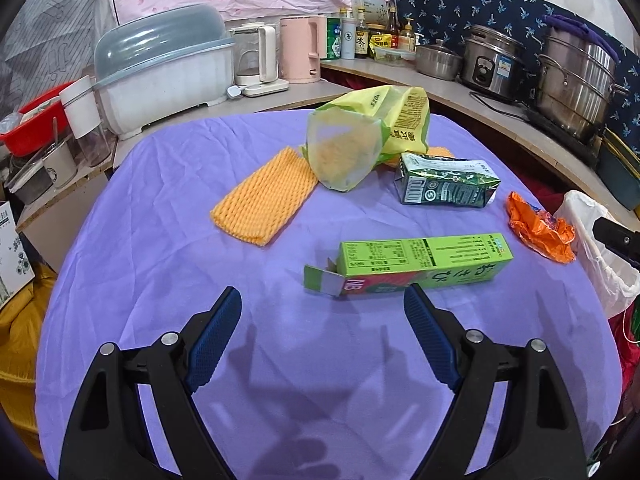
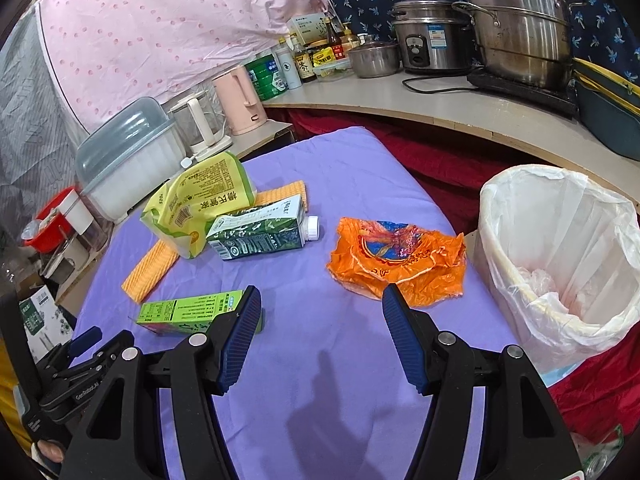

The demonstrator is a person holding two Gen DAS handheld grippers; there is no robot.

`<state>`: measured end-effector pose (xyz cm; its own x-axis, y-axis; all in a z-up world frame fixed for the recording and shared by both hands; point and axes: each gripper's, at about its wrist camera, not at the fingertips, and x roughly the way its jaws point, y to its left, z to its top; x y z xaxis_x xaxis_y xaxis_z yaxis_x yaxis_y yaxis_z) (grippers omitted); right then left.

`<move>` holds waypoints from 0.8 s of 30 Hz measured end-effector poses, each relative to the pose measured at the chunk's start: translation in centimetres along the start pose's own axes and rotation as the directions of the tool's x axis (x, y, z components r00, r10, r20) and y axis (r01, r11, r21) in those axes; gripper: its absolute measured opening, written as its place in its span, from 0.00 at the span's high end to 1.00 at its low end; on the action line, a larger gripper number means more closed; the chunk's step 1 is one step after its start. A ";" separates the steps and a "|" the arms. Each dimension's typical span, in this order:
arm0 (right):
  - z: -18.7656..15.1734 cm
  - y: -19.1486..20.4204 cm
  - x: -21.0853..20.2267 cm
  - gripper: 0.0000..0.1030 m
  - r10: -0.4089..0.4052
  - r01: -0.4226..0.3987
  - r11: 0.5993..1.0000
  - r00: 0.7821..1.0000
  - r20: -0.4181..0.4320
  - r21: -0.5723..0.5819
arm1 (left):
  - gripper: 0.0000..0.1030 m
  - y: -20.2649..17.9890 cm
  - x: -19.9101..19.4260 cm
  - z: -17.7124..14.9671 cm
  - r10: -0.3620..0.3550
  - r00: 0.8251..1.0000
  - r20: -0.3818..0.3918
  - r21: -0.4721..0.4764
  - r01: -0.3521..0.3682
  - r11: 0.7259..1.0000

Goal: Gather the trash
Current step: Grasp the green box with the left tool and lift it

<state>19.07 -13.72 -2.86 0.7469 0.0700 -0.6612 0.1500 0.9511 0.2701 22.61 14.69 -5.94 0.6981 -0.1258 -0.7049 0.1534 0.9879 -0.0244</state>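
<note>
Trash lies on a purple cloth [image 1: 160,240]. A light green box [image 1: 416,266] lies just ahead of my open, empty left gripper [image 1: 322,306]; it also shows in the right wrist view [image 2: 188,312]. A yellow-green bag [image 1: 368,136], an orange foam net [image 1: 264,196], a dark green carton [image 1: 444,186] and an orange wrapper [image 1: 540,228] lie further back. My right gripper [image 2: 320,304] is open and empty, just short of the orange wrapper [image 2: 400,260]. The carton [image 2: 260,232], bag [image 2: 200,200] and net [image 2: 152,268] lie left of it. A white-lined bin [image 2: 560,248] stands to the right.
A counter [image 2: 440,108] curves behind with steel pots [image 2: 516,28], a rice cooker [image 2: 428,40], bottles, a pink kettle [image 2: 240,100] and a lidded white dish box [image 1: 168,76]. A red basket [image 1: 36,120] and cups sit left. My left gripper shows at lower left [image 2: 80,344].
</note>
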 end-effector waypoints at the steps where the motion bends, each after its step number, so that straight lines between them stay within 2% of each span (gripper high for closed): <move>1: -0.1 0.1 0.1 0.41 0.004 -0.004 1.000 1.000 -0.003 0.001 | 0.23 0.1 0.1 0.0 0.003 1.000 -0.001 0.005 -0.003 1.000; 6: -1.2 1.6 1.2 0.41 0.021 -0.022 0.999 0.999 -0.042 -0.024 | 0.23 0.9 0.7 -0.1 0.009 1.000 -0.011 0.004 -0.009 1.000; 13: -2.5 4.5 4.9 0.41 0.025 -0.035 0.996 0.992 -0.121 -0.083 | 0.23 1.4 0.9 0.0 -0.005 1.000 -0.008 0.011 0.005 1.000; 18: -2.1 5.4 7.6 0.42 0.009 -0.024 0.994 0.989 -0.149 -0.102 | 0.23 1.7 1.8 0.2 -0.014 1.000 -0.018 0.028 0.014 0.999; 24: -0.2 5.4 10.5 0.43 -0.018 0.007 0.997 0.990 -0.143 -0.080 | 0.23 1.5 3.2 0.8 -0.024 0.999 -0.031 0.068 0.026 0.997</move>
<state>27.64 -7.76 -8.50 0.6436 0.0952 -0.7594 0.1028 0.9725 0.2090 25.64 15.71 -7.70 0.6724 -0.1468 -0.7255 0.2190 0.9757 0.0055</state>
